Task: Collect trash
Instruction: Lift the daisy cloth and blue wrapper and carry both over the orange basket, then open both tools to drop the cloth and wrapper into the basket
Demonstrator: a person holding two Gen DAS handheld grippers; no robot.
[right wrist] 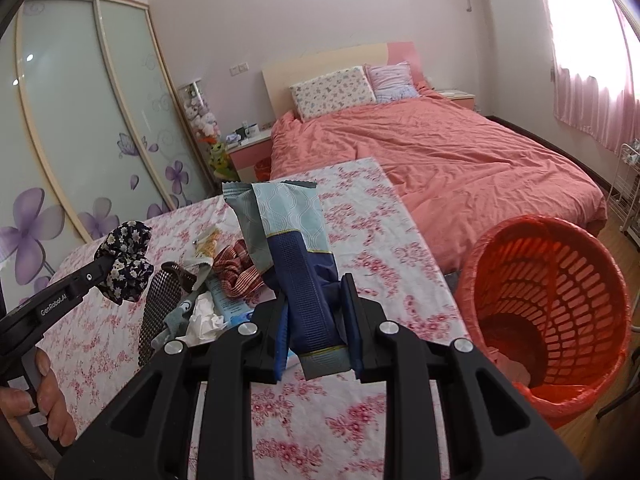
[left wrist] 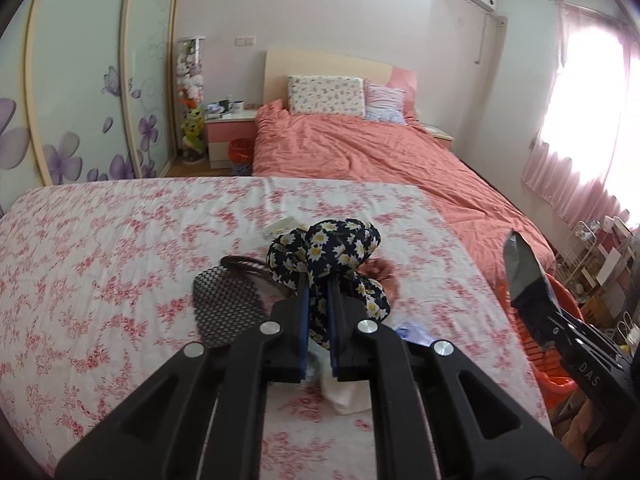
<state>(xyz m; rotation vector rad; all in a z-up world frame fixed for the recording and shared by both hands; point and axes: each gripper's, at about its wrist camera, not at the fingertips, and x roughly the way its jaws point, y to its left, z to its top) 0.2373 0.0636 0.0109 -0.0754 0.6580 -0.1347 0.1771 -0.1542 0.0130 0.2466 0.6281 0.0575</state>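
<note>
1. My right claw [right wrist: 316, 320] is clamped on a blue snack wrapper [right wrist: 292, 248], held up over the surface [right wrist: 380, 240], just left of the orange waste basket [right wrist: 552, 312].
2. My left claw [left wrist: 318, 300] is pinched together on a dark daisy-print scrunchie [left wrist: 340, 248], lifted above the heap of clutter well left of the basket.
3. Step in hand, as I judge it: carrying the wrapper to the basket; the scrunchie looks like a belonging, not trash.
4. Next move calls for swinging my right claw over the basket's rim, then letting go.
5. The wrapper's long axis runs along my claw's fingers, its pale crimped end pointing up and away, tilted slightly away from the basket.
</note>
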